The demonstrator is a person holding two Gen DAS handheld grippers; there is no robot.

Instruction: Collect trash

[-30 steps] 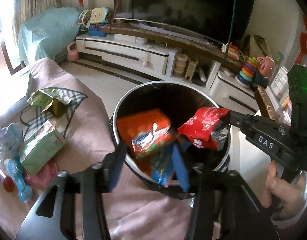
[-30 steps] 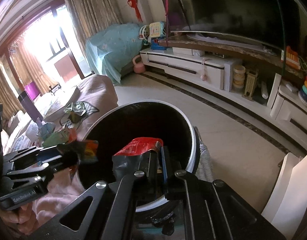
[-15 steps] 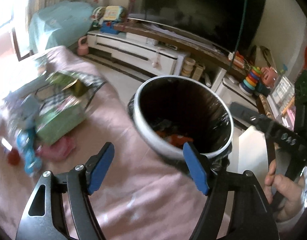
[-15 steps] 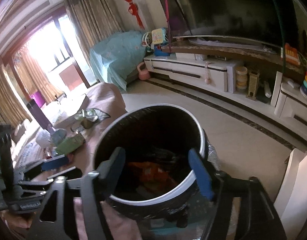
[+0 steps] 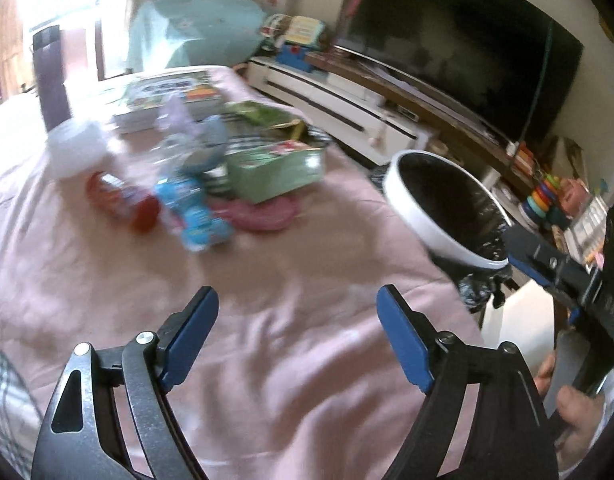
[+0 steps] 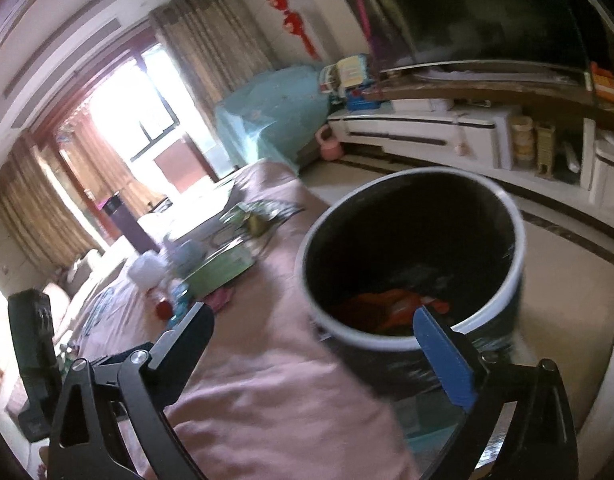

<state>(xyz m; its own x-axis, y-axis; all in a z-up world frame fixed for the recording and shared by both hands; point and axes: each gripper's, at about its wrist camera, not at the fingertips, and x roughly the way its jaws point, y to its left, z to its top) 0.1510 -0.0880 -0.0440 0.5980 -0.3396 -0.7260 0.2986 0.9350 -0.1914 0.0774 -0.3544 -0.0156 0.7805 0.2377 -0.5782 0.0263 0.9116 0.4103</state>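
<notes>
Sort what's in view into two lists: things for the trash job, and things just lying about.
For the job: bin, orange wrappers inside it, blue wrapper, red packet, green box.
Lying about: dark bottle, books, television, stacking rings.

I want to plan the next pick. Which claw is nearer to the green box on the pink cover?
Left. The left claw, empty and opening, hangs over the pink cover facing the green box. The right claw, also empty and opening, is at the trash bin, off the cover's edge.
</notes>
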